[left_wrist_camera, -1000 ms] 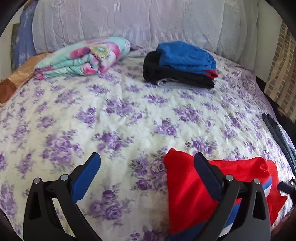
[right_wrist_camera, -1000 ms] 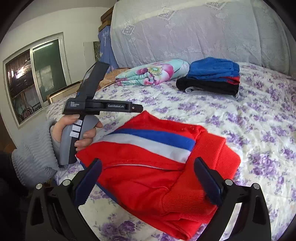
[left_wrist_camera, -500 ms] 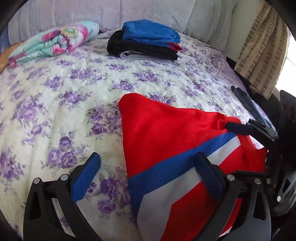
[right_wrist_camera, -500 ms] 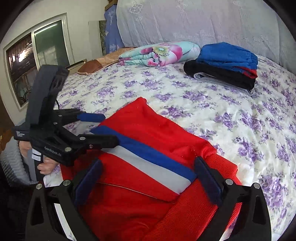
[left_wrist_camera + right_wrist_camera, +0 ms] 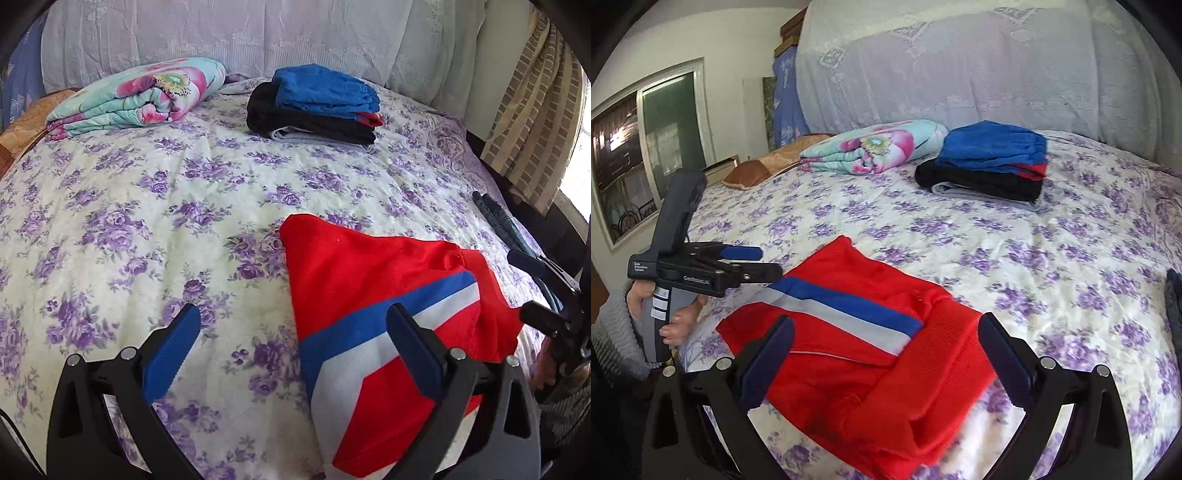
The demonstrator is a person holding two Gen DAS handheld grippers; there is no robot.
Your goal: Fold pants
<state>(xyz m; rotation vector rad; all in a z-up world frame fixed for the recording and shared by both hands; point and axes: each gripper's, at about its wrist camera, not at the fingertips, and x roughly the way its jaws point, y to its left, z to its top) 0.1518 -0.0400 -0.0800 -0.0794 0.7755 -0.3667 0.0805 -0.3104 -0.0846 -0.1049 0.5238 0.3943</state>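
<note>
- The red pants (image 5: 857, 365) lie folded on the near edge of the bed (image 5: 147, 206), a blue and white stripe running across their top layer.
- In the left wrist view the pants (image 5: 354, 280) sit at lower right, one corner pointing toward the middle of the bed.
- The left gripper (image 5: 295, 354) hangs with its jaws spread wide and nothing between them; its right finger is over the stripe, its left finger over bare sheet.
- In the right wrist view the left gripper (image 5: 753, 264) shows from the side just left of the pants, held by a hand (image 5: 676, 317) in a grey ribbed sleeve (image 5: 613, 332).
- The right gripper (image 5: 886, 354) is also wide apart and empty, poised above the pants, not touching them as far as can be seen.
- A stack of folded clothes (image 5: 317, 107), blue on top of black, rests at the far side of the bed.
- A folded floral blanket (image 5: 140, 96) lies left of that stack, well apart from the pants.
- A dark denim garment (image 5: 498, 218) hangs at the right edge of the bed.
</note>
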